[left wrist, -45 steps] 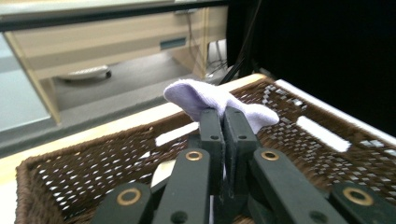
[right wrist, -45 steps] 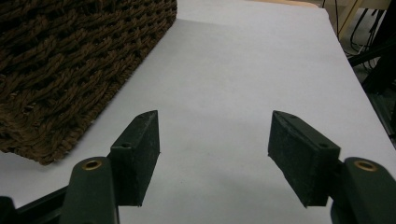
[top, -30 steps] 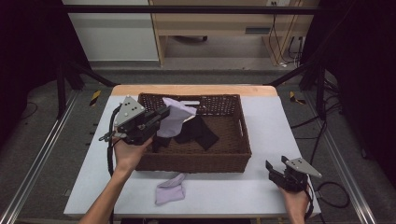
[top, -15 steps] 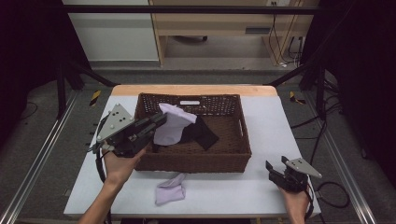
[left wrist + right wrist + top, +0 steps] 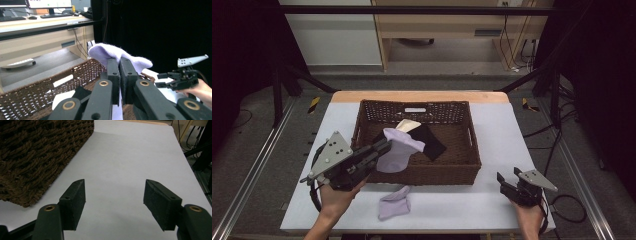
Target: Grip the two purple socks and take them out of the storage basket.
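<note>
Lying nearest, on the white table (image 5: 492,200) just in front of the basket: a crumpled lavender sock (image 5: 394,203), touching neither gripper.

Resting low at the near right corner of the table: the right gripper (image 5: 507,183), well apart from the basket, fingers (image 5: 75,202) standing spread with bare table between them, holding nothing.

Hovering at the basket's near left corner: the left gripper (image 5: 382,148), fingers (image 5: 113,75) pressing together on a second lavender sock (image 5: 399,149), pinching it near its middle so the cloth is bulging above the pads (image 5: 117,53) and draping down over the basket's front wall.

Sitting mid-table behind the grippers: the brown wicker basket (image 5: 464,172), holding a black cloth (image 5: 429,141) and a cream-coloured piece (image 5: 408,125) tucked just behind the pinched sock.

Standing farther off, beyond the table: a pale wooden desk (image 5: 437,30).
</note>
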